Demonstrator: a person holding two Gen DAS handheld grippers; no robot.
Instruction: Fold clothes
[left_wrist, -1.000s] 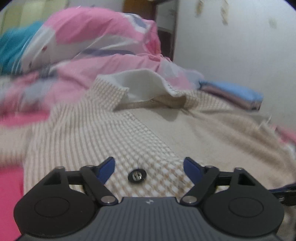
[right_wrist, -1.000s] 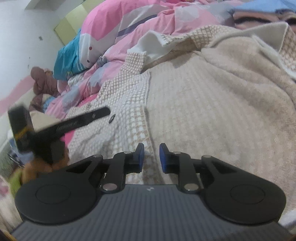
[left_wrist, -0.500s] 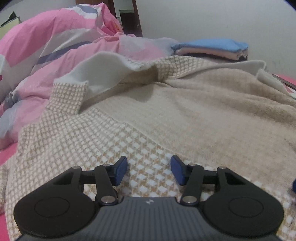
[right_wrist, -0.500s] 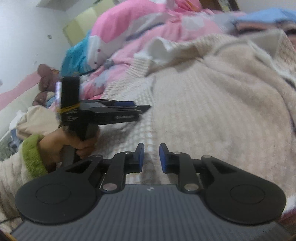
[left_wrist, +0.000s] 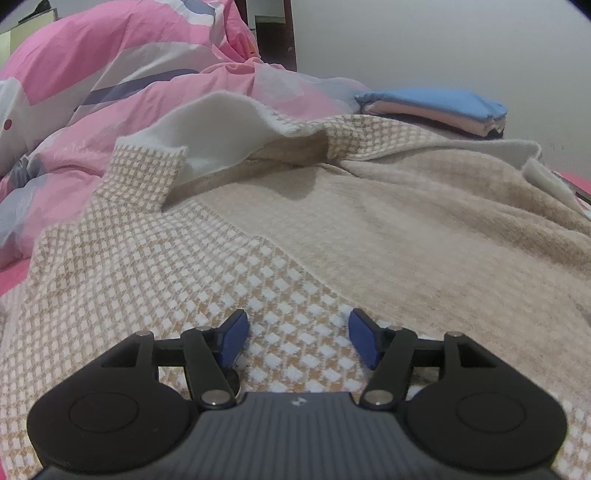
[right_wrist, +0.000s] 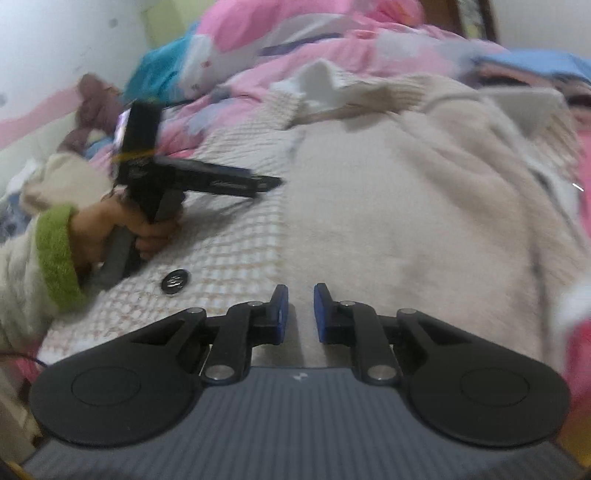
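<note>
**Beige knit garment spread on bed, both grippers low over it**

Beige, fuzzy knit jacket with a tan-and-white checked front panel (left_wrist: 155, 266) lies spread across the bed, white lining turned out at the collar (left_wrist: 218, 129). Behind it: a rumpled pink, white and grey quilt (left_wrist: 110, 66); at the far right, a folded stack of blue and pink cloth (left_wrist: 436, 109) against the wall.

Left gripper (left_wrist: 297, 339): jaws released, blue pads well apart, just widened again after a brief narrowing. Checked fabric shows between the pads, flat, not pinched. A round black button (right_wrist: 175, 282) on the checked panel sits near the person's left hand (right_wrist: 122, 229), which grips the gripper handle; a green cuff (right_wrist: 57, 258) shows at the wrist.

Right gripper (right_wrist: 301, 314): jaws nearly clenched, only a narrow gap left, having just closed a little further. Plain beige knit lies beneath the gap; nothing is seen pinched between the pads. Right view is motion-blurred, so contact with the fabric cannot be told.
</note>
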